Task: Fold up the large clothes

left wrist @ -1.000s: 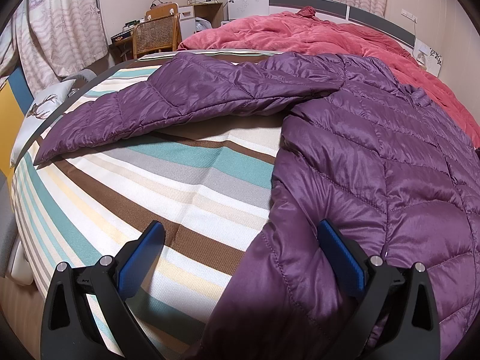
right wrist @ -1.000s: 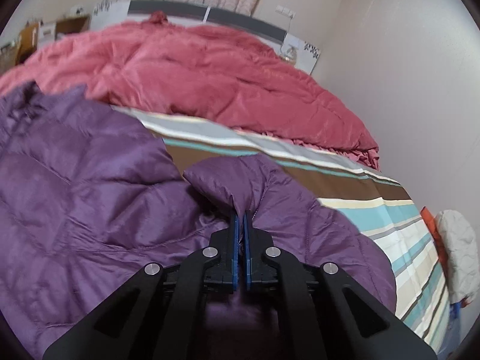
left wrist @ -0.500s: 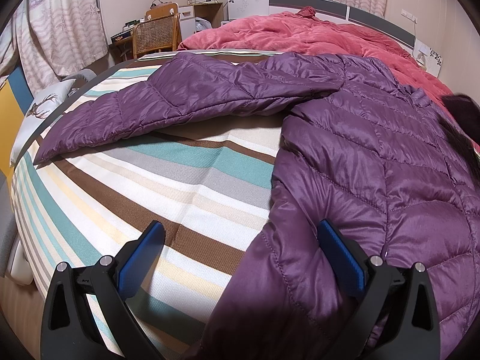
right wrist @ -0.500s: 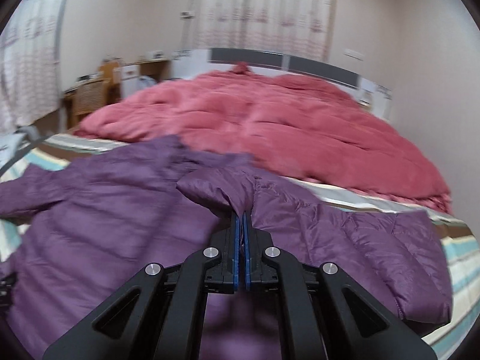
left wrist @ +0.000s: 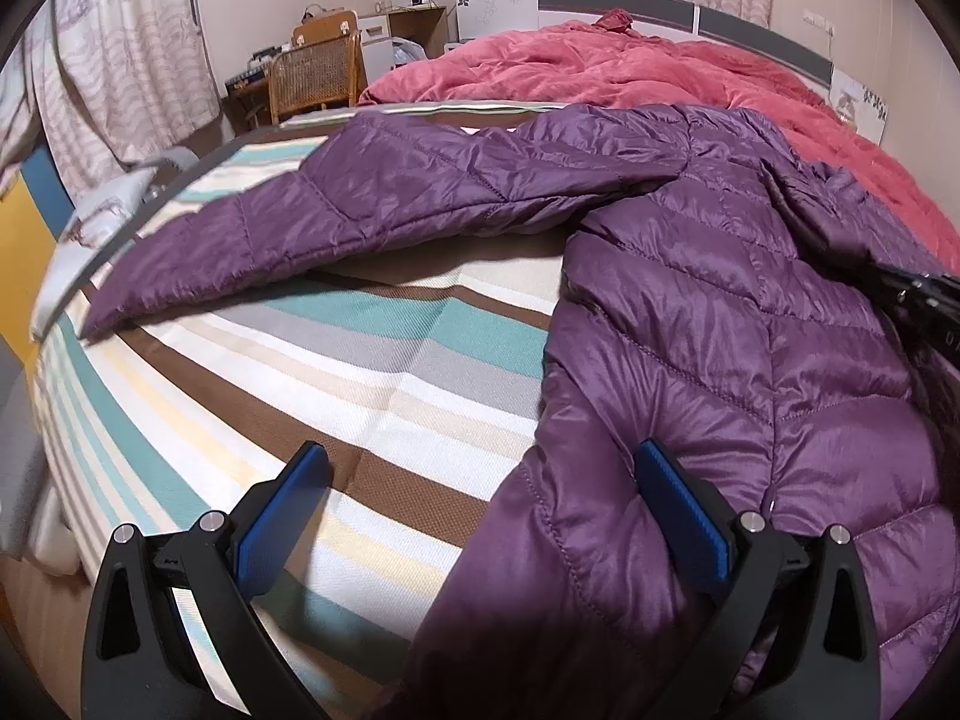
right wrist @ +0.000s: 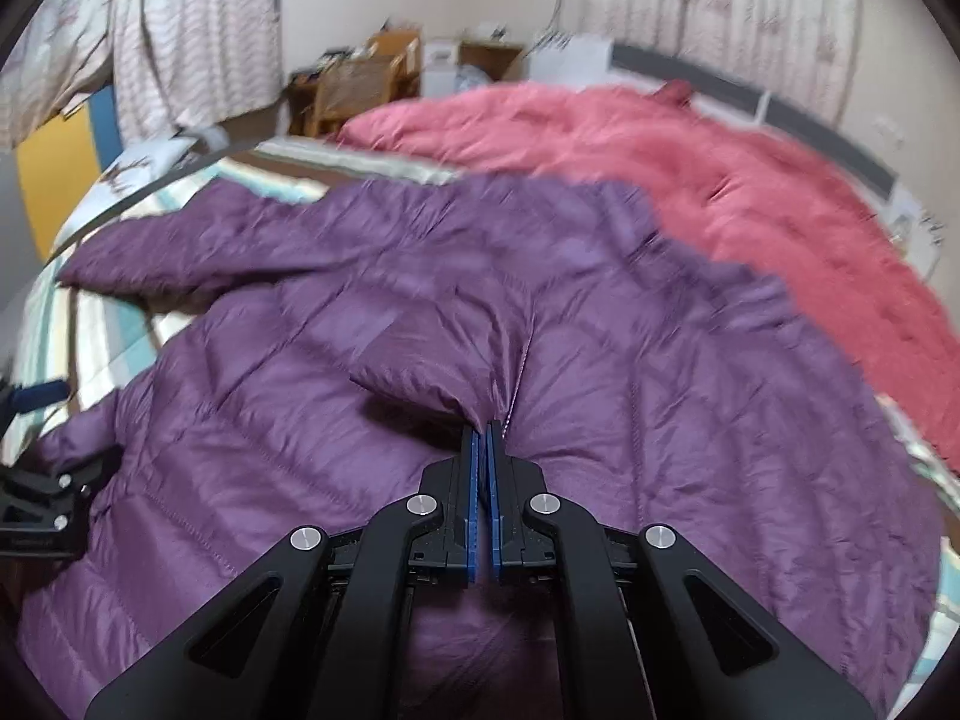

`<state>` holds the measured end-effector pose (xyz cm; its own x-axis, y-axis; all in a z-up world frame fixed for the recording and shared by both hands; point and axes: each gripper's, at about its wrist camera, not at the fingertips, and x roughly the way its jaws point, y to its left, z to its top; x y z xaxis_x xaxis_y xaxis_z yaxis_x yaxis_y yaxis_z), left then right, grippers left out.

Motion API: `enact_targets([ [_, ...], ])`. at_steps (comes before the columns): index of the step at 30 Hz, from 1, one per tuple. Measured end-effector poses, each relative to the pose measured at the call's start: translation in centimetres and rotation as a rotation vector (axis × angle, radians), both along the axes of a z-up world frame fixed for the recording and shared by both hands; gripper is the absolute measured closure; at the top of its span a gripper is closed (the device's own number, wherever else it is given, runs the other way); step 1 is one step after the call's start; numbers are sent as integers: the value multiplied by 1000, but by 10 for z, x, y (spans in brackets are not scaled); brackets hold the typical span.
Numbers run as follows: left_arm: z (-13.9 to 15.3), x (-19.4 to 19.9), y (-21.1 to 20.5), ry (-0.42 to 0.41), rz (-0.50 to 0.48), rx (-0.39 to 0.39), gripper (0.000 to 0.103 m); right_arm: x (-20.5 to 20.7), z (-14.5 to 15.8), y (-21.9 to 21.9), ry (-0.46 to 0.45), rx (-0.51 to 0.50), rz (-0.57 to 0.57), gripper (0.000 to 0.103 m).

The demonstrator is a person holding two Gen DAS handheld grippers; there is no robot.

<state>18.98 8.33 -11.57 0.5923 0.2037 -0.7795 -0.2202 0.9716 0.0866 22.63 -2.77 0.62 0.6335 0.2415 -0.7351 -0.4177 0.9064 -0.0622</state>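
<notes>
- Since the earlier frames the right tool (right wrist: 485, 438) has been swinging across toward the left of the bed, carrying the sleeve (right wrist: 438, 378) with it: a second ago the sleeve was lying out over the striped sheet on the right side, and now it is being held above the jacket's body, with the view blurring from the motion.
- The left tool (left wrist: 480, 510) has not shifted; its view is matching the earlier ones, except that the right tool is now entering at the right edge.
- The right tool is pinched fully together on a bunch of the sleeve's fabric, its blue pads showing only a thin line between them.
- The left tool is standing wide open and gripping nothing, one finger over the striped sheet (left wrist: 336, 372), the other over the jacket's hem.
- The purple jacket (left wrist: 750, 360) is lying spread on the bed, filling the right half of the left view, its long axis running from the lower middle of the frame up toward the pink duvet (left wrist: 690, 66) at upper right.
- The other sleeve (left wrist: 372, 204) is stretching away from the body toward the left edge of the frame, well apart from the right tool and nearer the left one.
- My reading: the held sleeve needs laying across the body, so the right tool's drop point matters most; the free sleeve would fall to the left tool.
</notes>
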Motion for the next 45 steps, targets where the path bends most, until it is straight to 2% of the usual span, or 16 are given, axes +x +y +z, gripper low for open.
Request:
enact_targets([
  [5,25,-4,-12,-40,-22,6,2,-5,-8,21,28,-24,136,100],
  [7,38,-2,-16,-72,-24,2,2,-6,-9,25,26,-53,131,100],
  [10,51,8,-22,-94,-44,-9,2,-11,0,13,46,23,110,96],
  [11,54,11,-24,-99,-51,-14,2,-14,6,4,53,74,102,89],
  [12,58,17,-28,-108,-61,-24,2,-21,12,-5,46,111,90,66],
  [14,61,26,-36,-116,-80,-42,2,-39,29,-29,-22,175,42,36],
  [16,63,39,-52,-118,-111,-62,2,-56,43,-54,-86,220,-3,37],
  [19,63,56,-78,-125,-160,-87,2,-68,52,-95,-147,207,-184,37],
  [21,62,67,-98,-133,-191,-93,2,-72,53,-128,-185,151,-376,49],
  [23,59,81,-115,-125,-212,-75,2,-72,46,-163,-166,109,-589,55],
  [26,44,101,-129,-67,-211,-16,2,-69,29,-193,-88,119,-745,61],
  [28,28,111,-131,-9,-183,50,2,-60,9,-199,-14,131,-753,61],
  [32,17,111,-114,22,-165,-45,2,-45,-10,-190,39,97,-719,61],
  [39,42,93,-58,-77,-83,-172,2,-47,-12,-191,25,101,-724,61],
  [42,50,83,-6,-157,2,-233,2,-47,-12,-191,21,96,-726,61],
  [45,51,71,55,-173,149,-279,2,-47,-12,-191,19,97,-726,61],
])
